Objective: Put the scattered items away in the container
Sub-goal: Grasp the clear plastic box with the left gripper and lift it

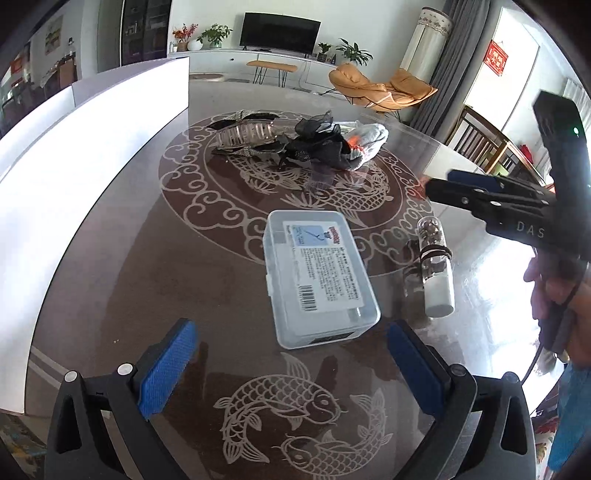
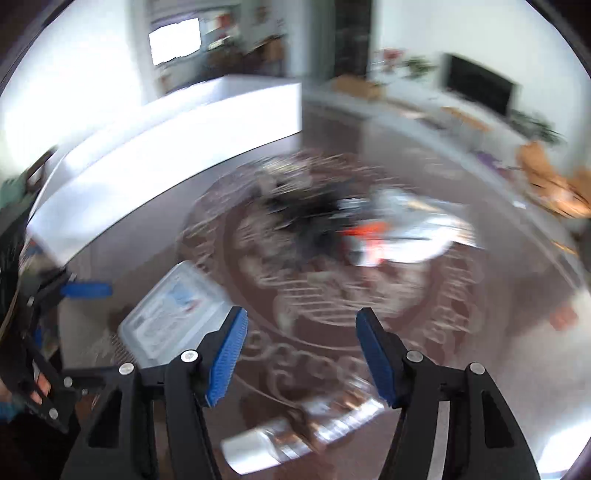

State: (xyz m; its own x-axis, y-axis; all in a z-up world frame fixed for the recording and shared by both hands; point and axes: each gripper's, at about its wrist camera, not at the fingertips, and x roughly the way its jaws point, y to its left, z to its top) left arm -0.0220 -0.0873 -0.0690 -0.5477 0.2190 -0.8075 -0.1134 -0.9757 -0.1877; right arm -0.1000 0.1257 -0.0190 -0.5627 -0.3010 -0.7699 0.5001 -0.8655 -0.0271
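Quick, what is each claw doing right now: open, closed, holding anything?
Left claw: open, empty, just short of the box.
Right claw: open, empty, above the vial.

We are in a home, in an open living and dining room. A flat-screen television [image 1: 279,31] stands on a long white media console [image 1: 236,59], flanked by potted plants [image 1: 214,35] and a vase of flowers [image 1: 183,35]. An orange lounge chair [image 1: 380,88] sits by grey curtains [image 1: 447,62], and a red paper decoration [image 1: 497,58] hangs on the window. Wooden dining chairs [image 1: 480,136] stand at the right. Our worktop [image 1: 122,280] is a glass-covered dining table patterned with carp and clouds.
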